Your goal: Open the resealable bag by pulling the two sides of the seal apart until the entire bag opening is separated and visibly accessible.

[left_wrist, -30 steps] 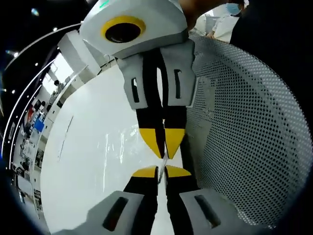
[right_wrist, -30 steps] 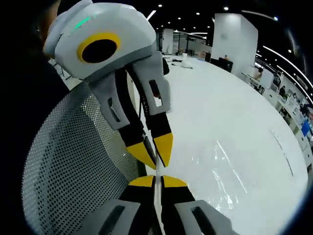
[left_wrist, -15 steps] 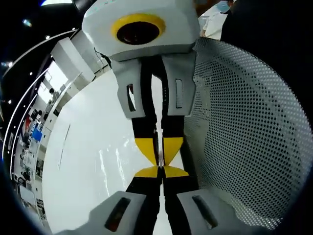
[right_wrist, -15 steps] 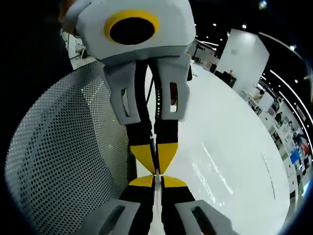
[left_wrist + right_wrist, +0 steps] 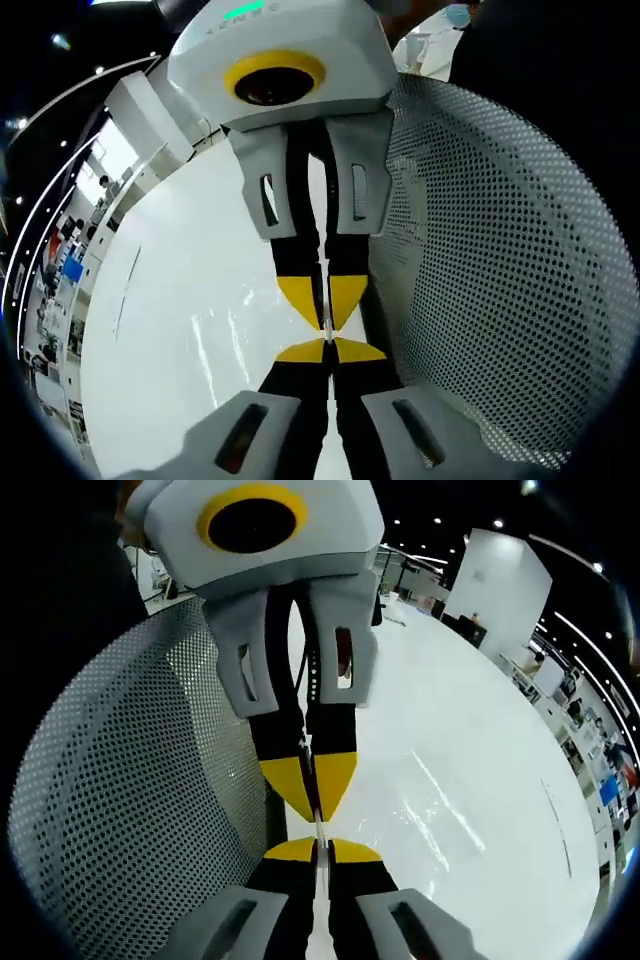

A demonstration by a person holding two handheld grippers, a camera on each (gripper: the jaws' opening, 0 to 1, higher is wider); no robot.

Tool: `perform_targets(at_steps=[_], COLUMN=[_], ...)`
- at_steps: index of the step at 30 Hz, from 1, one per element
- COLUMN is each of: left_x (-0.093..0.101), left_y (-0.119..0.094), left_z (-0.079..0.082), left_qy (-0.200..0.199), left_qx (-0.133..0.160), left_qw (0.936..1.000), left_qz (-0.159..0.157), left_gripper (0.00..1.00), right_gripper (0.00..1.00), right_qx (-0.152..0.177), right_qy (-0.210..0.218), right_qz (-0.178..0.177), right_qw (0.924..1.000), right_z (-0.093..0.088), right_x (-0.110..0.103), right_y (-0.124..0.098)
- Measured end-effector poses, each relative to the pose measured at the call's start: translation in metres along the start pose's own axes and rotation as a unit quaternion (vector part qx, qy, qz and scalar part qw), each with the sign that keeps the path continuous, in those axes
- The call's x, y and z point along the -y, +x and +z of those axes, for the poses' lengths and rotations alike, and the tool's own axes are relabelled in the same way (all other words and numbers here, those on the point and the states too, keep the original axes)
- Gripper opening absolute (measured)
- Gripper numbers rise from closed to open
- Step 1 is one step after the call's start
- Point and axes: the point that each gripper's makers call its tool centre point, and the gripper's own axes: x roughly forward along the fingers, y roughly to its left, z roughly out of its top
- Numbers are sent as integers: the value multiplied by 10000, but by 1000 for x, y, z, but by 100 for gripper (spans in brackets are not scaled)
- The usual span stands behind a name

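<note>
In the left gripper view, the left gripper comes up from the bottom middle, and its two yellow tips are pressed shut on a thin clear strip. This strip is the edge of the bag. The right gripper hangs down from the top of that view, tips pointing at the left one's tips. Its tips are shut on the same thin edge, almost touching the left tips.

In the right gripper view it is the other way round. The right gripper rises from the bottom middle, closed on the bag, and the left gripper comes down from the top, closed too.

The bag is hard to see. It is clear, and just a thin bright line shows between the four tips. A shiny see-through sheet lies over the white table in the middle of both views; I cannot tell if that is the rest of the bag. A white chair with little holes is on the right of the left gripper view.

One second ago the top gripper was slanted and its tips stood a bit apart. Now the two grippers line up, tip to tip, both pinching. I think both sides are now held, so the pull can start. The bag does not look open yet.
</note>
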Motion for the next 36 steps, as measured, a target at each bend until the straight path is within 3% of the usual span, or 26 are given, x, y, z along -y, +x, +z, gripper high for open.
perform_targets(at_steps=[6,20,36], left_x=[0,-8,-11], left_y=[-5,-9,-12], left_z=[0,-5,-10], left_qy=[-43,-251,-403], left_qx=[-5,-41,-33], left_qw=[10000,9996,9990], left_qz=[-43,110,173], left_gripper=[0,0,0], right_gripper=[0,0,0], right_qx=[2,-190,-241], right_qy=[202,77,313], right_qz=[-42,-188,-253], right_qw=[9998,9996,9989], right_z=[-7,-21,-33], right_x=[3,9,13], right_y=[-3,-8,-15])
